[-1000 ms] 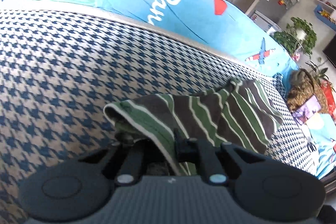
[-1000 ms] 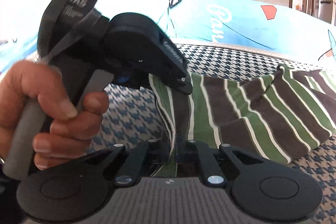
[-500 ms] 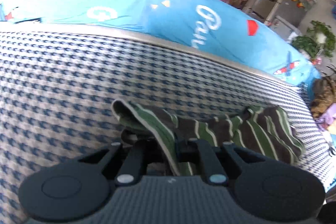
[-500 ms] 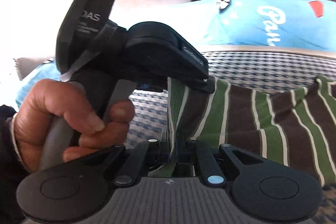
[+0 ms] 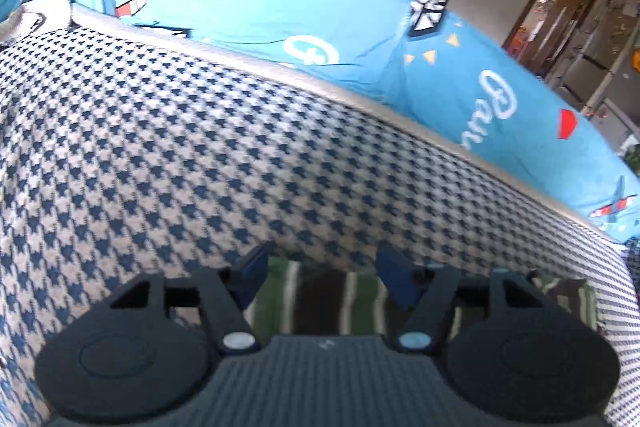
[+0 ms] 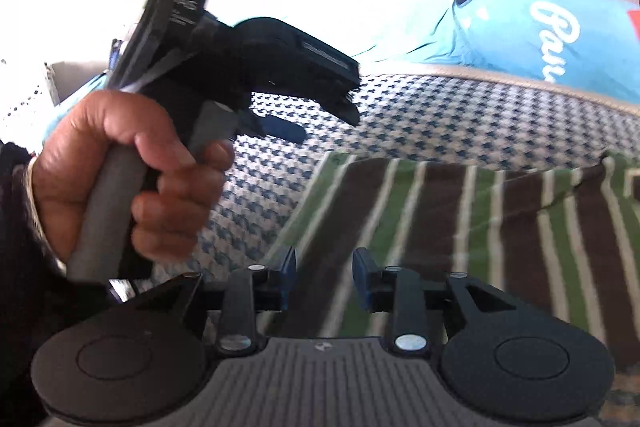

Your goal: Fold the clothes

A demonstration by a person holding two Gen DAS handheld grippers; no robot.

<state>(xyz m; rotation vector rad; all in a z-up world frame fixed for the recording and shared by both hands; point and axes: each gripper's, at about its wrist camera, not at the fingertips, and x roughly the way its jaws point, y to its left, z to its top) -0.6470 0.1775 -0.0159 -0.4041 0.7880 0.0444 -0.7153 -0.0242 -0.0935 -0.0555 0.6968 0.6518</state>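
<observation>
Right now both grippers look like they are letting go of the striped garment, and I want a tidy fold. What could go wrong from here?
1. The striped garment lies loose between the opening jaws of the right gripper; its edge may catch on a finger as the gripper pulls away.
2. The left gripper is opening just above the cloth, so the fold may spring back.
3. The houndstooth cover looks soft, so the fold may wrinkle.

Striped garment (image 6: 460, 227) — soft matt cloth

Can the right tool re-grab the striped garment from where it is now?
Probably yes. The right tool, jaws opening, hangs right over the striped garment, which lies flat on the houndstooth cover; nothing blocks it, and the left tool sits off to the side.
</observation>
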